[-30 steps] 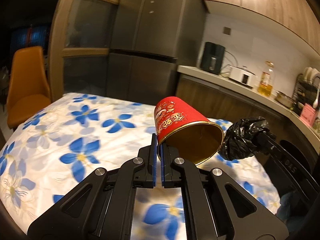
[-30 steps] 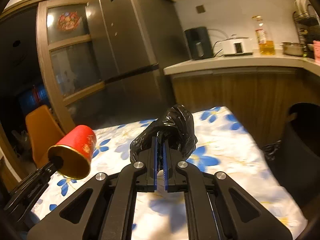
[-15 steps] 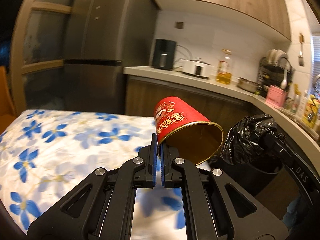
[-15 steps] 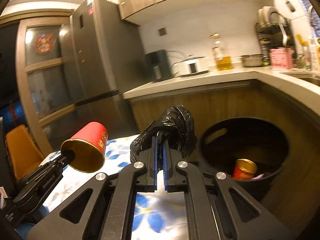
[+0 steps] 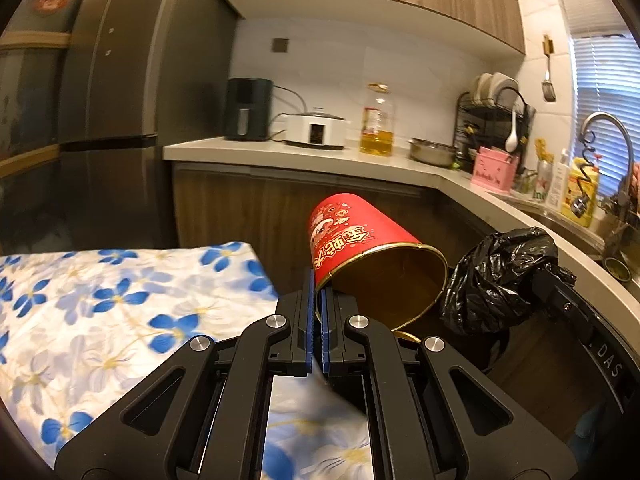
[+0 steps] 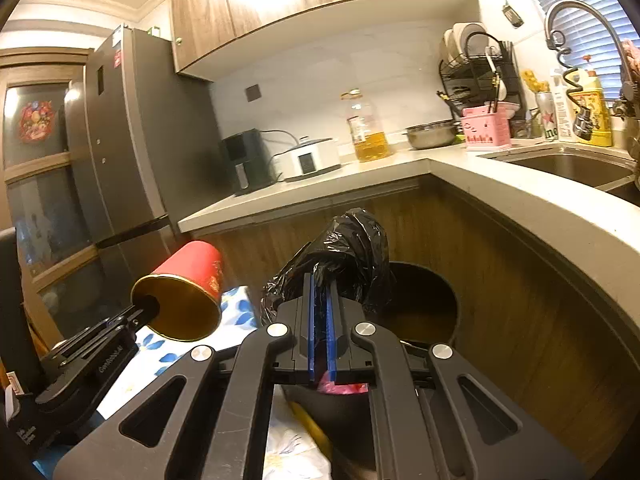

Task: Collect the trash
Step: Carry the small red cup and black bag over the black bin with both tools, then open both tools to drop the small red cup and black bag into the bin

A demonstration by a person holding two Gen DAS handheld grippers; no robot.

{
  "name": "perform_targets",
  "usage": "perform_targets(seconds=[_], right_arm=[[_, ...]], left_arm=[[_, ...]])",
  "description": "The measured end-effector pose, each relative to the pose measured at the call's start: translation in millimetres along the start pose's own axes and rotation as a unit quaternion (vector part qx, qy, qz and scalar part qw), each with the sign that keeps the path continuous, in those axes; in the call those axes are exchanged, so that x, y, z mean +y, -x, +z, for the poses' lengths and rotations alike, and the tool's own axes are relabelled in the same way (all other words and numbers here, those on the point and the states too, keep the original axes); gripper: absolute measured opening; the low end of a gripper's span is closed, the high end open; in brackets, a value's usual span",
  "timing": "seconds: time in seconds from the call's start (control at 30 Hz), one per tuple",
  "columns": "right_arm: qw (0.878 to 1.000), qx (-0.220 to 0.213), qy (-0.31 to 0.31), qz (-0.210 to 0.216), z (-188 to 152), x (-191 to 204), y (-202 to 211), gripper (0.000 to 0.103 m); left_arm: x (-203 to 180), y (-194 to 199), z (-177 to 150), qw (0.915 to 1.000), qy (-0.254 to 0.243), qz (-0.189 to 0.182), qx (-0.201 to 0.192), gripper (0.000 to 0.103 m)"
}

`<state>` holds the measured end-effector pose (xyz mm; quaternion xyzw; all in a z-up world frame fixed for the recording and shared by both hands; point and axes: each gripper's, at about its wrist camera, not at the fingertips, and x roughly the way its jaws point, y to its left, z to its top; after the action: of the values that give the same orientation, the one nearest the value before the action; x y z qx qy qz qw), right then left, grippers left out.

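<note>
Presently, your holdings and surroundings stand as follows.

Left hand-held gripper (image 5: 317,316): clenched on the rim of the red cup (image 5: 360,248). The cup lies tilted on its side, gold-lined mouth turned toward the camera and to the right, base pointing away. It hangs past the edge of the floral cloth (image 5: 100,312), near the bin.

Right hand-held gripper (image 6: 321,320): clenched on a crumpled black bag (image 6: 352,252), which bulges up and forward from between the blue pads (image 6: 310,320). The bag hangs over the near rim of the bin.

Bin (image 6: 424,304): round, dark, open-topped, set against the wooden cabinet fronts below the counter (image 6: 500,192). Something pink (image 6: 342,388) shows at its near edge, under your right gripper; what it is cannot be told.

Relation: cup to the left, bag to the right, near each other but apart.

Counter stock: black appliance (image 5: 246,110), white cooker (image 5: 316,130), oil bottle (image 5: 377,120), metal bowl (image 5: 432,152), dish rack (image 5: 492,120), pink holder (image 5: 492,168), sink (image 6: 568,168) with tap (image 6: 576,20).

Fridge (image 5: 120,100): grey, left of the counter.
</note>
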<state>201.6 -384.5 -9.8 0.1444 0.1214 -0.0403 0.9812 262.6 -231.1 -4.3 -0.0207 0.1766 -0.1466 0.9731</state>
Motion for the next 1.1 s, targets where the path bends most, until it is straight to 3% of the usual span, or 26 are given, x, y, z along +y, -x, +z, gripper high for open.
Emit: perform_targets(seconds=[0.4, 0.83, 0.93, 0.97, 1.0, 1.1], right_arm=[[1.000, 0.000, -0.014, -0.019, 4.6, -25.5, -13.1, 0.005], [0.999, 0.019, -0.022, -0.018, 1.8, -38.9, -32.9, 0.007], [0.999, 0.030, -0.024, -0.016, -0.6, -42.1, -39.3, 0.011], [0.999, 0.034, -0.025, -0.014, -1.6, -43.3, -41.3, 0.017], [0.999, 0.038, -0.027, -0.012, -2.3, -44.5, -42.7, 0.024], [0.999, 0.040, -0.032, -0.013, -3.3, -46.3, -42.7, 0.026]], left_arm=[[-37.7, -34.2, 0.6, 0.9991, -0.025, -0.029, 0.018, 0.002], [-49.1, -59.2, -5.9, 0.9977, -0.028, -0.044, 0.043, 0.003], [-50.8, -63.2, -8.8, 0.9969, -0.031, -0.052, 0.051, 0.003], [-50.9, -63.9, -9.7, 0.9967, -0.033, -0.052, 0.053, 0.004], [-50.8, -64.7, -11.4, 0.9966, -0.036, -0.050, 0.055, 0.007], [-47.7, -65.1, -14.0, 0.9966, -0.033, -0.049, 0.058, 0.018]])
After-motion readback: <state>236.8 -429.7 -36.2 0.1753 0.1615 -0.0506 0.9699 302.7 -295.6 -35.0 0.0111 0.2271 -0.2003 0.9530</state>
